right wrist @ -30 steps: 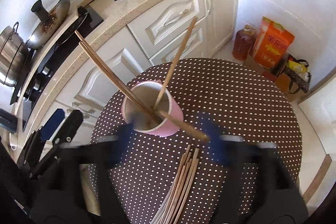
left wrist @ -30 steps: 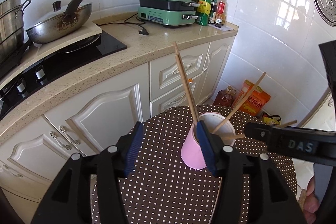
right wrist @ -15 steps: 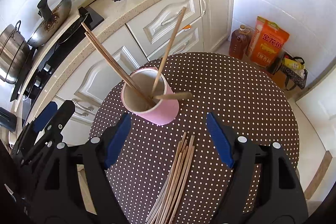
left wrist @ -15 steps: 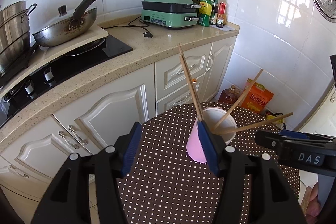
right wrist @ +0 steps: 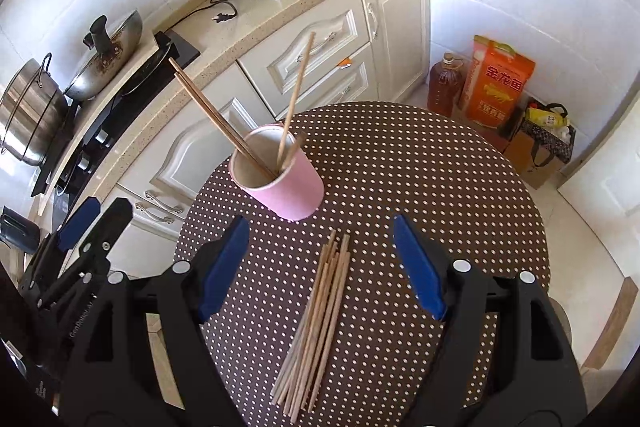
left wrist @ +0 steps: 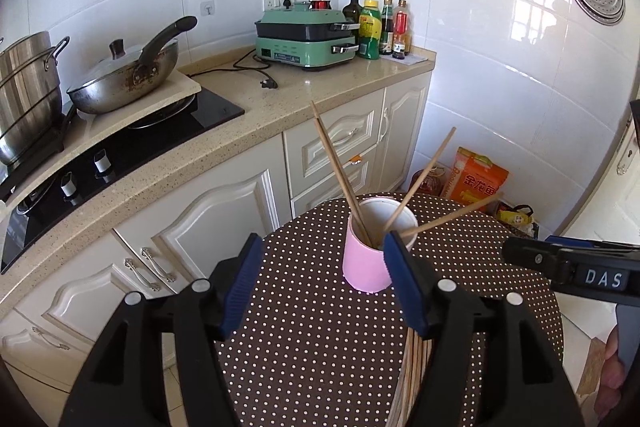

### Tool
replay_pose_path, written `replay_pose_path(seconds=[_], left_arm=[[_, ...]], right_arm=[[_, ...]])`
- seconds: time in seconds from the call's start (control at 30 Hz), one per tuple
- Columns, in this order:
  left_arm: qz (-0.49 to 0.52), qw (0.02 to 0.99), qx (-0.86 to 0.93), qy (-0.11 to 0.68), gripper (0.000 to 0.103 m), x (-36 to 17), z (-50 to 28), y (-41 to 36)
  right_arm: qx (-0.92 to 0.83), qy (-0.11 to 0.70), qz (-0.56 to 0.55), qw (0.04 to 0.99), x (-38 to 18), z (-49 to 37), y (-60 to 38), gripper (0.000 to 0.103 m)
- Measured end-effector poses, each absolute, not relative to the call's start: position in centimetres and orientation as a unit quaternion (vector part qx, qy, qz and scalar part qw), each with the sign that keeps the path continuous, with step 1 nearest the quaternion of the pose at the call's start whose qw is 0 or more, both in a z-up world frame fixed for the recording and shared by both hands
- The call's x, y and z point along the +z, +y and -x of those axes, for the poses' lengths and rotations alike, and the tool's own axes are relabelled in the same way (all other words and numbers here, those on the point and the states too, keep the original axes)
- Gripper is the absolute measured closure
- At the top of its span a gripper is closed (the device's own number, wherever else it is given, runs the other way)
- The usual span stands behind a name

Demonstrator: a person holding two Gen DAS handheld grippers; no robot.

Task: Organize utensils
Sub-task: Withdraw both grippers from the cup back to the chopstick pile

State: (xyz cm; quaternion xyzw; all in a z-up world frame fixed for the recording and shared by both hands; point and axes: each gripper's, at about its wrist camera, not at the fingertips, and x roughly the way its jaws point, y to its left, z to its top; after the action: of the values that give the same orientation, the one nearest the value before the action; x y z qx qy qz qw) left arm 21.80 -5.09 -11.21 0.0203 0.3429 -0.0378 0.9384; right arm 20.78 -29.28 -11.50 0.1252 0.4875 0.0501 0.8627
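Both claws are hanging wide and empty, the left claw (left wrist: 320,283) having just been opening beside the pink cup (right wrist: 280,183). Loose chopsticks (right wrist: 316,331) are lying near the worktop's (right wrist: 440,187) front edge, awaiting pickup; four are already leaning in the cup nearer the far edge.

The left black gripper with blue pads (left wrist: 322,281) points down at a slant, and its jaws have just been opening; they stand apart now, and nothing is pinched between the pads. The right black gripper with blue pads (right wrist: 320,261) points down more steeply; its jaws stand wide apart and hold nothing. From the left wrist view the right gripper shows side-on at the right edge; a bit of the person's hand (left wrist: 610,375) peeks in below it, gripping the black handle.
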Motion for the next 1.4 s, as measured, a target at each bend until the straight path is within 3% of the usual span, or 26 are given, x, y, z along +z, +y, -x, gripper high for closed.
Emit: replay_pose_path(seconds=[0.27, 0.7, 1.4], left_arm=[[-0.047, 0.932, -0.052, 0.356, 0.040, -11.9, -18.9, -6.4], [-0.087, 0.893, -0.068, 0.436, 0.040, -18.1, -16.1, -8.4], [-0.103, 0.828, -0.078, 0.546, 0.040, -27.1, -18.1, -7.6]], right_arm=[[0.028, 0.497, -0.144, 0.855, -12.6, -17.9, -31.8, 0.026], [-0.011, 0.574, -0.150, 0.805, -20.4, -14.1, -33.6, 0.026], [-0.021, 0.652, -0.116, 0.749, -27.8, -14.5, -29.5, 0.026]])
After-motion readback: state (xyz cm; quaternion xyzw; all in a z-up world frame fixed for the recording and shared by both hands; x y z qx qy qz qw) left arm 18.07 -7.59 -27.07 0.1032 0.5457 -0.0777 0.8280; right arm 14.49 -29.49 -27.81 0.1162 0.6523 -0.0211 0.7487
